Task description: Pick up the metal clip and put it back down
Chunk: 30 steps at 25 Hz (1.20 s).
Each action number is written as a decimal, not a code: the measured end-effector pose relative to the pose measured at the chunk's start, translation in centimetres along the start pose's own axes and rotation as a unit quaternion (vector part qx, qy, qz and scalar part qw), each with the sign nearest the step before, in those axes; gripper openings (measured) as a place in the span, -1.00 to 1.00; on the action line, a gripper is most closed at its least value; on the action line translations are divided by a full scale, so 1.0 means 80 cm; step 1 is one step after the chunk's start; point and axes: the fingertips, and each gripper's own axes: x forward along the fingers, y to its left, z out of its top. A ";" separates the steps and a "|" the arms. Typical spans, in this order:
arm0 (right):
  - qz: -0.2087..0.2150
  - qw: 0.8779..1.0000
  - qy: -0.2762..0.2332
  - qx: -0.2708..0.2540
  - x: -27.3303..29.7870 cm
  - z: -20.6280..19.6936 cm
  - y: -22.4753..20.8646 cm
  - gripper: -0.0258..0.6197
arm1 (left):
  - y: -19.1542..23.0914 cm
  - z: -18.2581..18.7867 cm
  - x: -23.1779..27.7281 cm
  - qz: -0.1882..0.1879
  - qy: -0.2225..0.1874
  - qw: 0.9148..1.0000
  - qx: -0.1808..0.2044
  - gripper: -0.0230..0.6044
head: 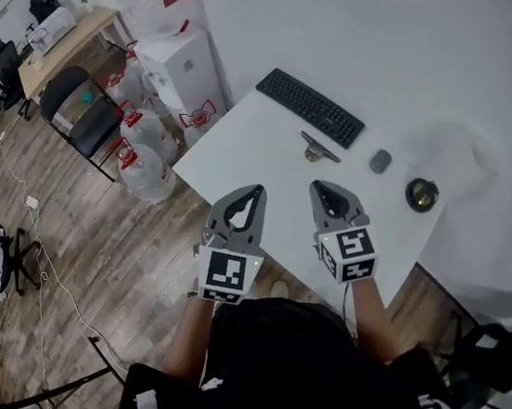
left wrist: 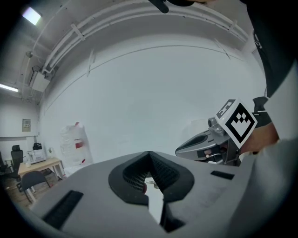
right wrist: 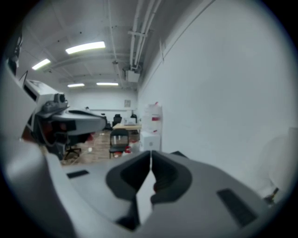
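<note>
The approach is in hand, I judge: left tool and right tool are clenched empty over the bench, and the metal clip lies beside the keyboard, so a tool must open and reach it.

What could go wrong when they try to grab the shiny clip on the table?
1. The right hand-held gripper is shut. Unless it opens first, it may just shove the metal clip across the table.
2. The clip lies close beside the keyboard, so a jaw could bump the keys.
3. A small grey thing sits nearby and might get knocked.
</note>
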 end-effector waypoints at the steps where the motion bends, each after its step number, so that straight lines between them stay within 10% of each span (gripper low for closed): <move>1: -0.010 1.000 0.002 0.002 0.004 -0.001 -0.007 -0.81 | 0.000 -0.001 0.011 -0.011 -0.002 1.000 0.000 -0.85; 17: -0.162 0.984 0.068 0.033 0.084 -0.016 -0.085 -0.81 | 0.050 -0.013 0.171 -0.183 -0.014 0.983 0.005 -0.85; 30: -0.235 0.959 0.151 0.050 0.112 -0.068 -0.088 -0.81 | 0.028 -0.054 0.223 -0.325 0.000 0.946 0.001 -0.85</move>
